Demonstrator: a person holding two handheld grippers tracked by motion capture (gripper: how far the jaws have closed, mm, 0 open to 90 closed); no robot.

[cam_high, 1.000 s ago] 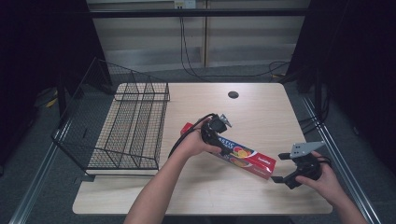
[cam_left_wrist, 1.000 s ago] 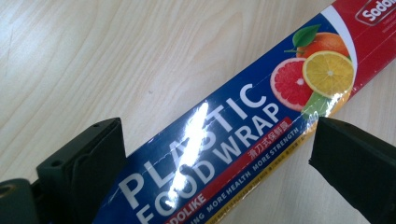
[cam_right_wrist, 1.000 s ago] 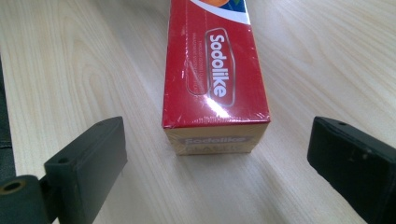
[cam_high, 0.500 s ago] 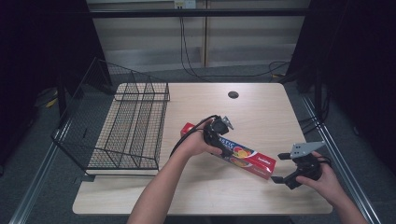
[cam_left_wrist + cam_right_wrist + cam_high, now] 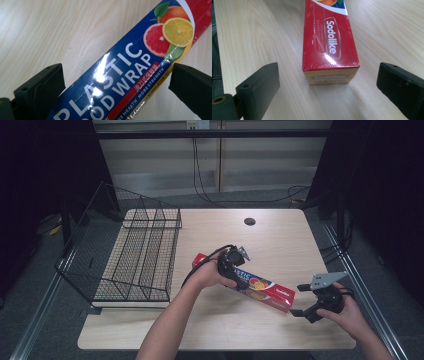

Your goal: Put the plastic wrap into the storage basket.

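A long red and blue plastic wrap box lies diagonally on the table. My left gripper points down over the box's middle. In the left gripper view the box runs between the left gripper's open jaws, which have just been opening. A gap shows at the right pad. My right gripper is at the box's near right end. In the right gripper view that red end lies ahead of the right gripper, whose wide open jaws stand apart from it.
A black wire rack stands on the left part of the wooden table. A round cable hole sits near the far edge. Cables lie on the floor behind the table.
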